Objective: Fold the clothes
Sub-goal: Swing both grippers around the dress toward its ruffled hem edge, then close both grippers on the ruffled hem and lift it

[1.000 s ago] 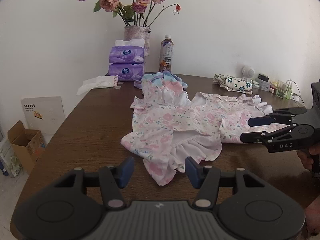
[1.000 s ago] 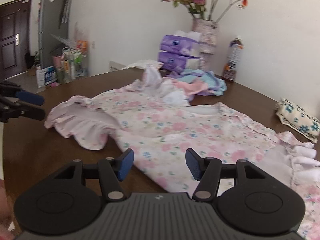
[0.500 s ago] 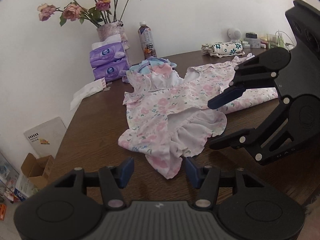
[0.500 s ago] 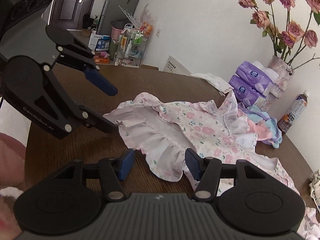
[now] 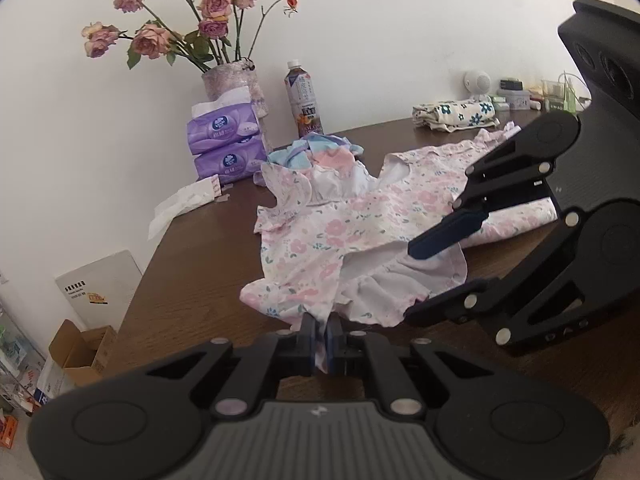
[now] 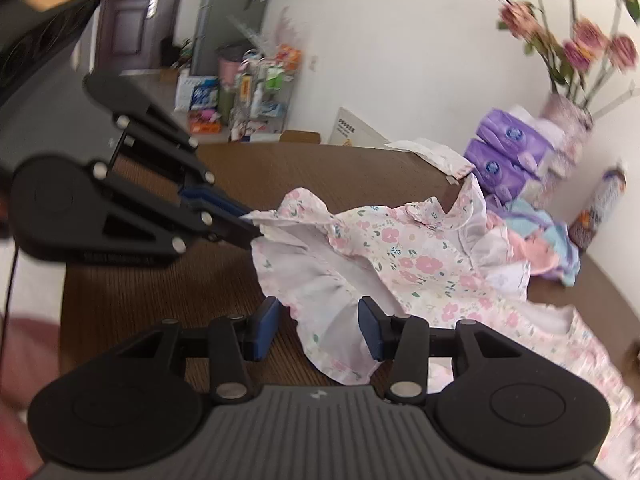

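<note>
left gripper [image 5: 320, 338]: its jaws were pinched tight on the near ruffled corner of the floral dress [image 5: 360, 236]; the cloth came straight out from between the pads; the corner was held, by my reading, so the hem could be lifted and carried over
right gripper [image 6: 318, 326]: its jaws stood apart with the neighbouring stretch of ruffle lying between the blue pads [image 6: 266, 326]; nothing was clamped yet; it looked placed to take a second hold beside the first, so both ends of the hem could move together
floral dress: it lay spread and rumpled on the brown table [image 5: 192, 292], hem toward the grippers, bodice and frilled sleeves farther off; unfolded as yet
behind the dress: a small heap of blue and pink clothes [image 5: 316, 152] touched its far edge; a folded flowered cloth [image 5: 456, 114] sat well apart near the wall, probably finished work
far edge: purple tissue packs [image 5: 226, 146], a drink bottle [image 5: 305, 100] and a vase of roses [image 5: 236, 84] stood clear of the folding area
</note>
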`<state>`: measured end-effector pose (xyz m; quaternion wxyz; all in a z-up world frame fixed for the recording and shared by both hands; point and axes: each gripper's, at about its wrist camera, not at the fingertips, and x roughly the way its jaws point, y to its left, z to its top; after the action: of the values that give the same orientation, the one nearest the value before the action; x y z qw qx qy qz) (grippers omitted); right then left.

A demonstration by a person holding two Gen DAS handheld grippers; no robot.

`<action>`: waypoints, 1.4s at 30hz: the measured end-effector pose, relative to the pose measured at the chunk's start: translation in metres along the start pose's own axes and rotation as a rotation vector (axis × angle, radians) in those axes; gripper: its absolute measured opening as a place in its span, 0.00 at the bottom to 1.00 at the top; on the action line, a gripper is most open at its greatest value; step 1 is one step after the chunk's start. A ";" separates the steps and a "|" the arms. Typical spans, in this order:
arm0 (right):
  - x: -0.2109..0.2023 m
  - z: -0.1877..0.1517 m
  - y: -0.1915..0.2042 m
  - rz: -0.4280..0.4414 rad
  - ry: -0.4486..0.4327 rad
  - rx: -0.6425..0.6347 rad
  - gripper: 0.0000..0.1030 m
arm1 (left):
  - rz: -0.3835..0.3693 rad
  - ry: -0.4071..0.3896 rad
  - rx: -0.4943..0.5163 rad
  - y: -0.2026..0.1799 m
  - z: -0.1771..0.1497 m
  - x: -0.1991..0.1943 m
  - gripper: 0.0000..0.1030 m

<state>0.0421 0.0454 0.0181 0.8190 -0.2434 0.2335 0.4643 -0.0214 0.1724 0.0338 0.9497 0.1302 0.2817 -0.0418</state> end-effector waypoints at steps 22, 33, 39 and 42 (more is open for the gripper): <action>0.008 0.019 -0.028 -0.064 -0.093 0.343 0.00 | -0.044 -0.078 -0.044 0.011 0.016 -0.015 0.43; 0.011 0.018 -0.054 0.013 -0.085 0.490 0.01 | -0.053 -0.084 0.060 0.018 0.021 0.012 0.52; 0.014 0.018 -0.057 0.010 -0.057 0.491 0.02 | -0.172 -0.061 0.118 0.026 0.036 0.031 0.02; 0.011 0.015 -0.049 -0.040 -0.056 0.451 0.16 | -0.254 -0.023 0.090 0.036 0.045 0.038 0.00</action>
<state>0.0920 0.0396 0.0316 0.8677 -0.0458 0.3039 0.3907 0.0400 0.1949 0.0575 0.9332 0.1353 0.2829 -0.1757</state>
